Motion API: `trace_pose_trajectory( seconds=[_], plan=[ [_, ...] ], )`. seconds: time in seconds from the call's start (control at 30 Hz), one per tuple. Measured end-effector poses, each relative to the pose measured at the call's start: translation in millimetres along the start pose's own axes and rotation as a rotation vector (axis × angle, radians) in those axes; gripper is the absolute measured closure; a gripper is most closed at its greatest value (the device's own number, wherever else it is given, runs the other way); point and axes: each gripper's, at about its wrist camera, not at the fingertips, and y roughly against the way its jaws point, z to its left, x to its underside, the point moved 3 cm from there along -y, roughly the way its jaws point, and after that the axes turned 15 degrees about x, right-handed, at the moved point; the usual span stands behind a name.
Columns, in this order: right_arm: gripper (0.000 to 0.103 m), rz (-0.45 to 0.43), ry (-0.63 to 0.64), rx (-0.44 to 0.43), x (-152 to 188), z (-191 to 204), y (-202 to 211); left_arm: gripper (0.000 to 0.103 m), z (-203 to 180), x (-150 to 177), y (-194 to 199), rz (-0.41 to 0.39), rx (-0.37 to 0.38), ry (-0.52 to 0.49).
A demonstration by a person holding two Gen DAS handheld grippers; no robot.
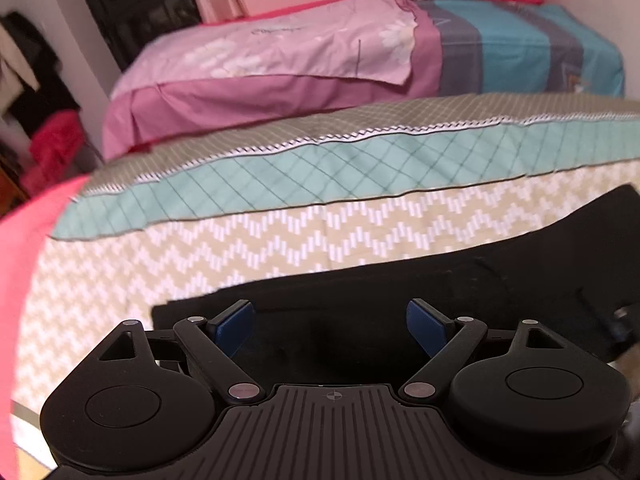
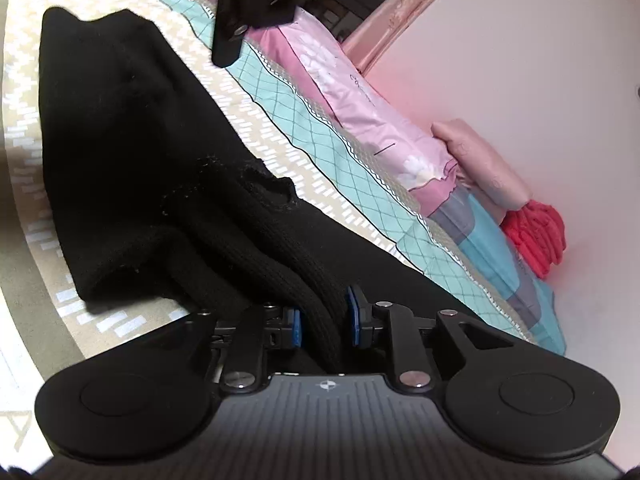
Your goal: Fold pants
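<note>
The black pants lie on the beige zigzag bedspread. My right gripper is shut on a ribbed fold of the pants, the cloth bunched between its blue pads. In the left wrist view the pants lie flat across the bedspread just beyond my left gripper. The left gripper is open and empty above the cloth, with its blue pads wide apart. The left gripper also shows at the top of the right wrist view, above the far end of the pants.
A teal checked blanket lies folded behind the pants. Beyond it are a pink pillow, a blue striped pillow and red cloth against the wall. A pink headboard stands at the bed's end.
</note>
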Motion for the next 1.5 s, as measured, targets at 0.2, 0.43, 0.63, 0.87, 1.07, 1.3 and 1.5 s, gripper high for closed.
trace_pose_trajectory(
  seconds=[0.2,0.43,0.63,0.87,1.07,1.3,1.5],
  plan=[
    [0.069,0.022,-0.008,-0.025,-7.4,-6.4,-11.4,0.0,0.3,0.5,-7.9,0.018,-0.018,0.008],
    [0.069,0.025,-0.011,-0.02,-8.0,-3.2,-10.3,0.0,-2.8,1.9,-11.8,0.028,-0.033,-0.021],
    [0.068,0.028,-0.023,-0.023,-8.2,-4.3,-10.7,0.0,-8.7,0.2,-12.9,0.024,-0.032,-0.048],
    [0.064,0.025,-0.036,-0.02,-7.9,-6.7,-10.8,0.0,-13.5,-2.3,-15.6,0.027,-0.026,-0.053],
    [0.043,0.024,-0.111,0.023,-9.7,-14.2,-9.9,0.0,-23.4,-5.0,-22.3,0.031,0.016,-0.014],
    [0.028,0.011,-0.091,0.029,7.1,-30.2,-1.6,0.0,-62.5,3.7,-68.9,0.107,0.096,-0.003],
    [0.019,0.011,-0.044,0.1,48.1,-65.2,20.3,0.0,-73.0,10.9,-71.0,0.089,0.043,-0.054]
  ],
)
